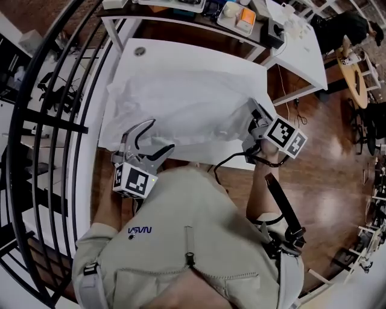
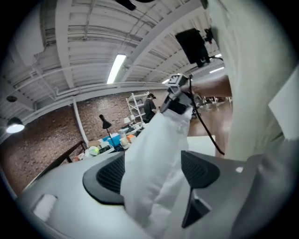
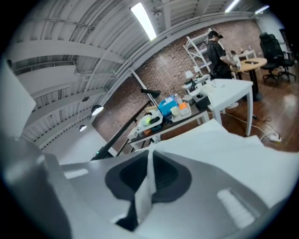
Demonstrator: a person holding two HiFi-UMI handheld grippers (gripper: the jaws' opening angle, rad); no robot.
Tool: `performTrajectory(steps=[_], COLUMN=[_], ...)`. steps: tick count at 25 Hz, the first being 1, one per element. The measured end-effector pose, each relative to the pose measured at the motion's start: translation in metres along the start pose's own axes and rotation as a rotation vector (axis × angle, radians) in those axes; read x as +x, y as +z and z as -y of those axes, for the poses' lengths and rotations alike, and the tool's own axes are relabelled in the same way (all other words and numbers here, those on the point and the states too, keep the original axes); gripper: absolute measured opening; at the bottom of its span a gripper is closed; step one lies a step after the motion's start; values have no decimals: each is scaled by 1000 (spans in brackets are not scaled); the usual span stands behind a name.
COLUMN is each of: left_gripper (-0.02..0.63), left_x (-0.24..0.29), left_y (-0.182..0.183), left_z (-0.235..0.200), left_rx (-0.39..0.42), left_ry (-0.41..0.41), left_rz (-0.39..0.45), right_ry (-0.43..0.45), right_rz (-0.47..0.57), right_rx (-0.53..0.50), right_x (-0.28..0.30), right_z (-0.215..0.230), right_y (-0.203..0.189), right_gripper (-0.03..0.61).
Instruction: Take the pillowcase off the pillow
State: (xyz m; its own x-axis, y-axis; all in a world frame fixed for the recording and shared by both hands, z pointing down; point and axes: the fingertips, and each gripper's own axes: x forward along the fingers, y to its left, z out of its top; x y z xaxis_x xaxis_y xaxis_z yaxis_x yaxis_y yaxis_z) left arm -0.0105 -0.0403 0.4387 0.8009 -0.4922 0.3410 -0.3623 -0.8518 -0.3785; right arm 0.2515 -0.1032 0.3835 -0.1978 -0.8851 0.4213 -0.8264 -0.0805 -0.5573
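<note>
A white pillowcase [image 1: 187, 99] lies crumpled across the white table [image 1: 289, 51]; I cannot tell the pillow apart from it. At the cloth's near left edge my left gripper [image 1: 161, 134] stands wide open. In the left gripper view a band of the cloth [image 2: 159, 140] hangs between the spread pads of the left gripper [image 2: 154, 175], unpinched, and stretches away to the right gripper [image 2: 176, 91]. My right gripper [image 1: 252, 111] is at the cloth's right end. In the right gripper view, the right gripper [image 3: 148, 179] is shut on a thin fold of the cloth [image 3: 144, 198].
A black railing [image 1: 54, 121] curves along the left. Behind the table stands a bench with boxes and trays [image 1: 241, 18]. A round table with chairs [image 1: 356, 72] is at the far right. A black cable [image 1: 229, 160] hangs by the table's near edge. A person [image 3: 217, 46] stands at shelving far off.
</note>
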Motion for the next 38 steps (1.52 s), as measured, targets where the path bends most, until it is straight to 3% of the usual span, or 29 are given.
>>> performTrajectory(steps=[2, 5, 7, 9, 12, 13, 15, 18, 21, 24, 27, 30, 32, 34, 38], left_gripper=[421, 421, 306, 190, 107, 100, 92, 89, 87, 87, 86, 77, 72, 67, 67], left_x=[19, 47, 58, 61, 60, 60, 64, 72, 77, 80, 82, 81, 78, 69, 39], left_y=[-15, -40, -48, -44, -32, -30, -24, -13, -5, -2, 4, 11, 21, 37, 79], left_z=[21, 15, 0, -12, -30, -34, -40, -49, -63, -70, -75, -79, -85, -94, -110], left_rx=[92, 264, 338, 316, 174, 138, 98, 59, 18, 8, 12, 26, 46, 79, 139], left_ry=[-20, 79, 153, 174, 169, 159, 136, 128, 127, 112, 108, 118, 134, 152, 168], left_rz=[-69, -224, -296, -312, -257, -238, -211, -188, -176, -169, -160, -142, -126, -105, -65], right_ry=[9, 23, 32, 39, 36, 37, 55, 24, -119, -329, -435, -456, -425, -377, -291], right_rz=[2, 3, 5, 15, 54, 71, 107, 134, 50, -21, 48, 124, 168, 198, 271], right_rx=[1, 2, 11, 18, -41, -96, -253, -567, -956, -1277, -1388, -1416, -1362, -1317, -1325], right_x=[2, 2, 1, 0, -3, -5, -11, -27, -37, -36, -25, -23, -31, -42, -75], right_z=[-4, -8, -10, -9, -4, -4, -9, -15, -6, 15, 23, 6, -10, -28, -84], right_y=[2, 3, 0, -3, -4, -5, -11, -34, -69, -83, -68, -52, -38, -21, 17], right_gripper=[11, 11, 11, 11, 22, 47, 190, 269, 350, 371, 342, 138, 23, 14, 11])
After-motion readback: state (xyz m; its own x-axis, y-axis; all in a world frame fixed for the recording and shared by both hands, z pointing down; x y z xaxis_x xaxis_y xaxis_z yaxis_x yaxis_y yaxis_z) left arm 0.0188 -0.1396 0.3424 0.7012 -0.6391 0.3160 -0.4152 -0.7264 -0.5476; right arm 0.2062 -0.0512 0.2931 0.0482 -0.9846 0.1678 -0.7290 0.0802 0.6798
